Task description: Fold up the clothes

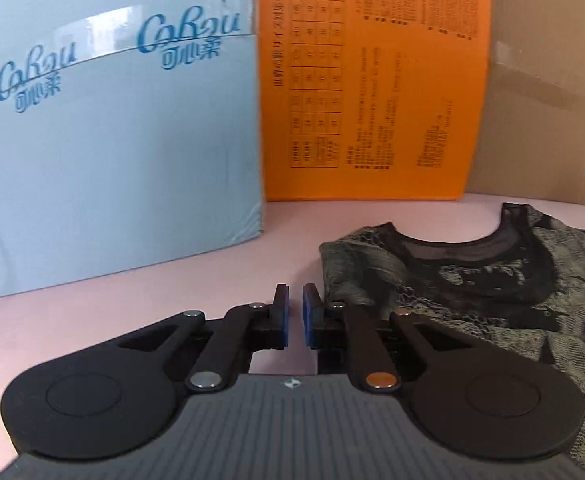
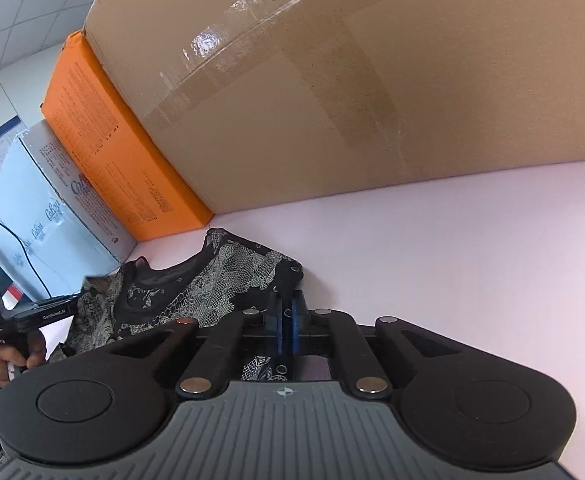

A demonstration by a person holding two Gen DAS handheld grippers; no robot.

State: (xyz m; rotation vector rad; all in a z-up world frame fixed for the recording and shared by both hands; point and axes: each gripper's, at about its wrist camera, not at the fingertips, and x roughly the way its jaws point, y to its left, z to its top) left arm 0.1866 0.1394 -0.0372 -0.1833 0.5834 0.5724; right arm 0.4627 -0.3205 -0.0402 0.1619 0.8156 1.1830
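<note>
A dark top with a pale green lace print lies flat on the pink table, its round neckline facing the boxes. My left gripper sits just left of the garment's shoulder edge. Its blue pads are drawn together to a thin slit, and only table shows through it. In the right wrist view the same top spreads out to the left. My right gripper is shut on the top's right shoulder corner, with dark fabric running down between the pads. A hand holds the left tool at the far left.
Three boxes line the back of the table: a pale blue printed one, an orange one and a large brown cardboard one. A black cable hangs over the blue box. Bare pink table extends to the right of the garment.
</note>
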